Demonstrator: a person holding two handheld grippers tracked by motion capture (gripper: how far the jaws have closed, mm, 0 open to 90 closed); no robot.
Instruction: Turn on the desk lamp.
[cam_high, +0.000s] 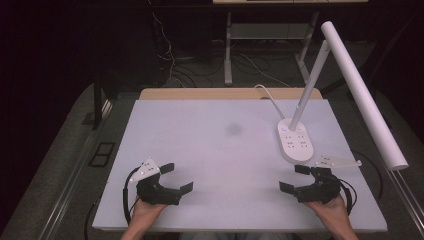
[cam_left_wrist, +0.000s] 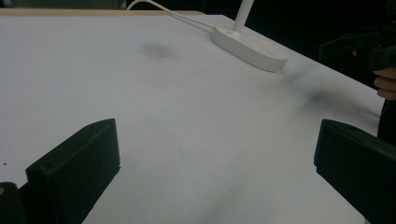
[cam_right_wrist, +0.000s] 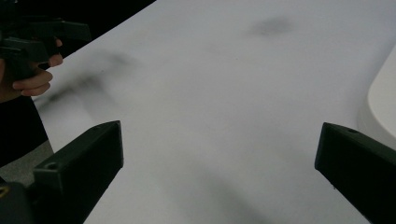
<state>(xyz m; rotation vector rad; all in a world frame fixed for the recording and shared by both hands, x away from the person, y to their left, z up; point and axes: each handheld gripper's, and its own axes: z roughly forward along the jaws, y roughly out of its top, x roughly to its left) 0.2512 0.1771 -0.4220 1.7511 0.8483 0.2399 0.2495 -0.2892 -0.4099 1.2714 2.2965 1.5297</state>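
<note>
My left gripper (cam_high: 176, 178) rests low over the white table top (cam_high: 220, 150) near its front left, held by a hand. Its black jaws stand wide apart with bare table between them, as the left gripper view confirms (cam_left_wrist: 215, 158). My right gripper (cam_high: 296, 179) is at the front right, also hand-held, jaws spread wide and nothing between them (cam_right_wrist: 219, 158). Each gripper points inward toward the middle of the table. The right gripper sits just in front of the lamp base.
A white desk lamp base (cam_high: 295, 141) stands at the right of the table, its arm rising to a long white tube head (cam_high: 362, 95); its cable runs off the back edge. A faint dark smudge (cam_high: 233, 129) marks the middle. Dark floor and table legs lie beyond.
</note>
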